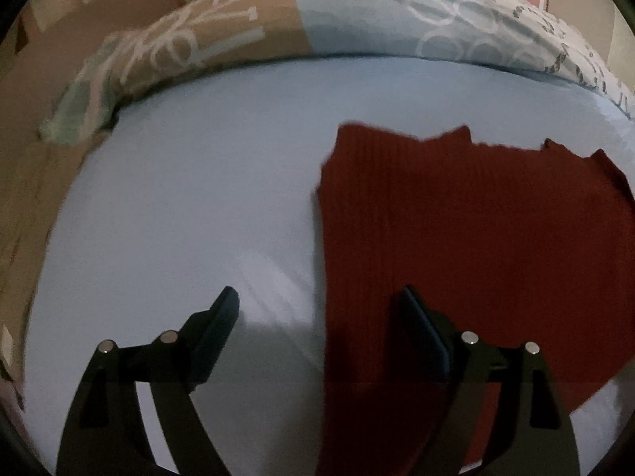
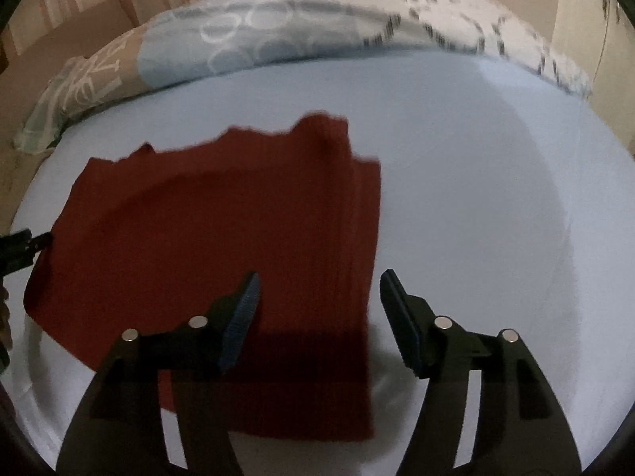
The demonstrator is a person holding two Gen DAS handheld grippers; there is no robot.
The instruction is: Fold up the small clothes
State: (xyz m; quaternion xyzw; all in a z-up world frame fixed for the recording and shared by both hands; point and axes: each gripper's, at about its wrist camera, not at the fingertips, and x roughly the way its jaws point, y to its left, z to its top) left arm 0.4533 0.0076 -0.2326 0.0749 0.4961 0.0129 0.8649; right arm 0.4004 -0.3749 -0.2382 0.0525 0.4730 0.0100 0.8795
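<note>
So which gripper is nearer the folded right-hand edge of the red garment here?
Right. The right gripper hovers open straddling that edge of the red garment; the left gripper, also open, straddles the opposite edge.

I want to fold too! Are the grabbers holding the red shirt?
No. Both the left gripper and right gripper are open above the red shirt, holding nothing.

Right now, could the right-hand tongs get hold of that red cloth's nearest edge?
Probably yes. The right tongs are open, straddling the right edge of the red garment, which lies flat on the light blue sheet. Nothing sits between them; the left tongs are over the opposite edge.
</note>
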